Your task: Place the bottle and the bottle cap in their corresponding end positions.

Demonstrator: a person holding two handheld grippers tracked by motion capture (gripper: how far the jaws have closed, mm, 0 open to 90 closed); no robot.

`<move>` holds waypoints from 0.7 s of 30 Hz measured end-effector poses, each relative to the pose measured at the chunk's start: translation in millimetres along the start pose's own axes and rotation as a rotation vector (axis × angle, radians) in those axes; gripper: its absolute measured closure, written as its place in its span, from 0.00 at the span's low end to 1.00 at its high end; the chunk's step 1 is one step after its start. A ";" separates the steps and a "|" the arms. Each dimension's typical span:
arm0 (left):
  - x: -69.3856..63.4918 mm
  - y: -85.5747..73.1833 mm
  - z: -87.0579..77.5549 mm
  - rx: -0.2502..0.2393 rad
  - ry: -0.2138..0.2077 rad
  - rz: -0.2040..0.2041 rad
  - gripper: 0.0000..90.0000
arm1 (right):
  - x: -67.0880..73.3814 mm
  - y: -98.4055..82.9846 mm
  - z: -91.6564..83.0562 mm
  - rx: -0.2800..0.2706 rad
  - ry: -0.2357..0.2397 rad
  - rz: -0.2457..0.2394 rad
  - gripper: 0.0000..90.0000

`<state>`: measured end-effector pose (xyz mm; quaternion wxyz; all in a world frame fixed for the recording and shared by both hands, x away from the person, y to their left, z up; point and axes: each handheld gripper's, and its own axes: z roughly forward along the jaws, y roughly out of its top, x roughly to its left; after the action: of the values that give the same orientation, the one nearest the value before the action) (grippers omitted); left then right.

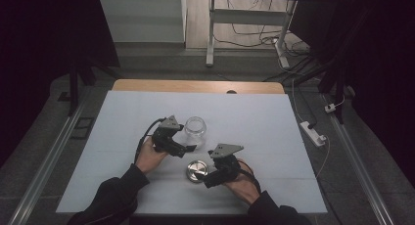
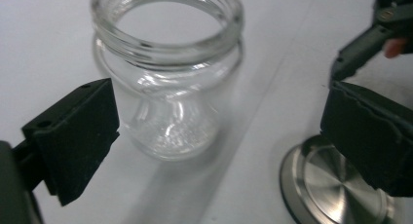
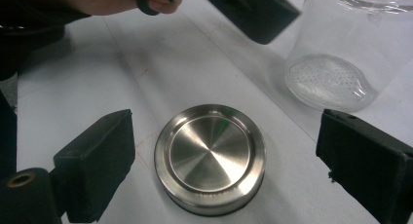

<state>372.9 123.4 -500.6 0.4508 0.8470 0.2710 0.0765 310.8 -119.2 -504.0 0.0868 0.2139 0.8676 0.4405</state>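
Observation:
A clear glass jar (image 1: 195, 129) stands upright and uncapped on the white mat; in the left gripper view the jar (image 2: 165, 87) sits just ahead of the two black pads, touching neither. My left gripper (image 1: 188, 149) (image 2: 224, 117) is open wide. A round steel lid (image 1: 196, 170) lies flat on the mat in front of the jar. In the right gripper view the lid (image 3: 209, 158) rests between the spread jaws with a gap on each side. My right gripper (image 1: 208, 181) (image 3: 229, 141) is open, and the jar (image 3: 341, 63) stands beyond it at the upper right.
The white mat (image 1: 122, 137) covers a wooden table whose far edge (image 1: 195, 85) shows bare wood. A power strip (image 1: 313, 133) and cables lie on the floor to the right. A desk frame (image 1: 210, 34) stands behind the table.

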 end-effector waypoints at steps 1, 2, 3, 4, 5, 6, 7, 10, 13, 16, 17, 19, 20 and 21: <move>-1.7 -1.0 -0.2 0.002 0.001 -0.001 0.00 | 0.2 -0.4 -1.0 0.001 0.001 0.001 0.07; -3.2 -1.7 -0.3 0.005 0.005 0.003 0.00 | 0.2 -1.0 -2.1 0.003 0.001 -0.001 0.07; -4.4 -2.3 -0.6 0.007 0.007 0.008 0.00 | 0.1 -1.5 -3.2 0.005 0.000 -0.003 0.06; -4.4 -2.3 -0.6 0.007 0.007 0.008 0.00 | 0.0 -1.9 -4.1 0.006 -0.001 -0.002 0.06; -6.3 -2.7 -1.3 0.008 0.008 0.011 0.00 | -0.2 -2.3 -5.1 0.007 -0.001 0.001 0.05; -7.3 -2.8 -2.0 0.005 0.010 0.011 0.00 | -0.6 -2.7 -6.1 0.007 -0.002 0.002 0.05; -8.1 -3.0 -3.0 0.002 0.011 0.010 0.00 | -0.7 -3.1 -7.1 0.007 -0.004 0.007 0.04; -10.6 -4.7 -7.2 -0.007 0.002 0.000 0.00 | -1.7 -4.3 -10.5 0.011 -0.010 0.008 0.03; -13.2 -6.9 -10.1 -0.012 -0.003 -0.008 0.00 | -3.4 -5.7 -15.3 0.009 -0.015 0.019 0.02; -17.5 -10.8 -14.7 -0.016 -0.015 -0.014 0.00 | -5.1 -6.5 -20.5 0.001 -0.022 0.029 0.02; -20.7 -13.0 -17.9 -0.012 -0.022 -0.015 0.00 | -5.4 -6.6 -22.1 -0.002 -0.026 0.031 0.01; -23.9 -15.1 -21.3 -0.014 -0.027 -0.016 0.00 | -5.6 -6.8 -24.8 -0.009 -0.035 0.032 0.01; -23.9 -15.1 -21.3 -0.014 -0.027 -0.016 0.00 | -5.5 -7.0 -25.9 -0.010 -0.037 0.033 0.01; -25.5 -16.3 -23.2 -0.016 -0.031 -0.017 0.00 | -5.2 -7.3 -27.0 -0.009 -0.042 0.033 0.00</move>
<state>336.4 134.0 -497.2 0.4625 0.8421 0.2704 0.0616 304.1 -145.0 -493.9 0.0984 0.2372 0.8599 0.4411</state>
